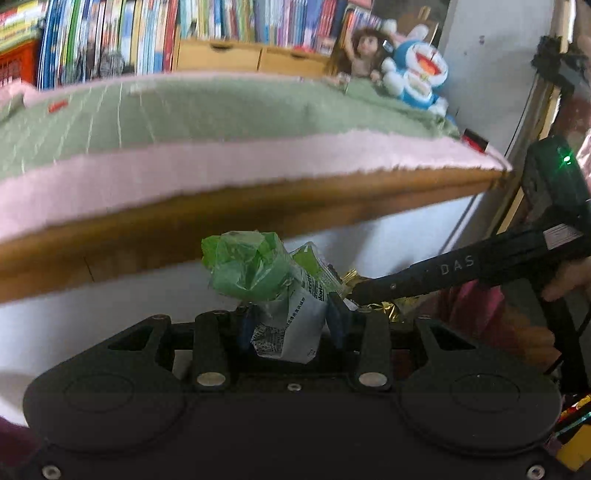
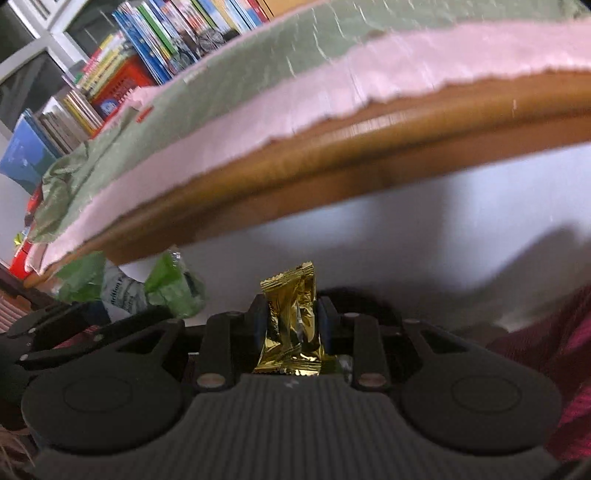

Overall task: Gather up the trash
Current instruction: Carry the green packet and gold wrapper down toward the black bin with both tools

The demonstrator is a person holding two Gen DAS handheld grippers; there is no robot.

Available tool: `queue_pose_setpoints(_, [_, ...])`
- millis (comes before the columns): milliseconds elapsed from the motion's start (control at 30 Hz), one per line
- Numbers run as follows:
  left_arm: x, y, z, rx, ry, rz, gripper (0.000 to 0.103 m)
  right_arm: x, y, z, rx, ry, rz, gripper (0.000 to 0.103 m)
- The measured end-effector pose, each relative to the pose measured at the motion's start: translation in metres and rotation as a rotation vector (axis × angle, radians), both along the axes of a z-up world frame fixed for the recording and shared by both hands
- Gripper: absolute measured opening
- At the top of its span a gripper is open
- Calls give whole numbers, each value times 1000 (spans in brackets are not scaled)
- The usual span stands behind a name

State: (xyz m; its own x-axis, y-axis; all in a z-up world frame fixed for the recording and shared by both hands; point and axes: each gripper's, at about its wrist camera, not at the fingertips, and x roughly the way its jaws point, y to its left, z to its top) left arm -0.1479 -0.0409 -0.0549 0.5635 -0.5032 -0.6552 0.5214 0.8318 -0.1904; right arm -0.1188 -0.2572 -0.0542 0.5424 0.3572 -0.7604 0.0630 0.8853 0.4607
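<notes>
Both pieces of trash are already picked up and are being carried; the step in hand is judged to be transport to a bin.

The left gripper (image 1: 291,325) is seen narrowed on a crumpled green wrapper (image 1: 258,273), w/ white printed paper at its base pinched between the blue pads. The jaws are only partly closed, as the wad is bulky. The wrapper sticks up and fwd of the fingertips, in front of the wooden edge of the bed (image 1: 258,206).

The right gripper (image 2: 291,325) is clamped on a gold packet (image 2: 291,321), held upright, its crimped top above the pads and its bottom seam resting near the gripper body. It is gripped approx. at mid-height.

The two grippers are held close together: the right one is seen in the left view, just beside the wrapper, and the wrapper shows at lower left of the right view. The bed, w/ green and pink covers, sits above and behind both loads; a bookshelf (image 1: 147,33) and toys (image 1: 413,70) lie beyond.

No bin is visible in either view, so its place can't be told. The next move is judged to call for the bin to be found, both grips to be kept firm en route, and each item to be released over the opening, one at a time if the opening is narrow. The light packet may slip or cling to a pad on release.
</notes>
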Motion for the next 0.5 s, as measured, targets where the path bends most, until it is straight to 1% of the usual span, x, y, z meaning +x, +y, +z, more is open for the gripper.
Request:
queue_pose_setpoints(67, [4, -1, -11, 9, 36, 7, 38, -1, 1, -8, 4, 24, -5, 34])
queue_pose_setpoints(167, [7, -3, -25, 25, 67, 11, 38, -1, 2, -18, 19, 56, -20, 35])
queue_pose_setpoints(333, [10, -7, -38, 44, 103, 12, 38, 0, 0, -28, 27, 92, -37, 36])
queue_pose_setpoints(500, [17, -10, -52, 52, 179, 23, 38, 2, -1, -36, 39, 121, -52, 36])
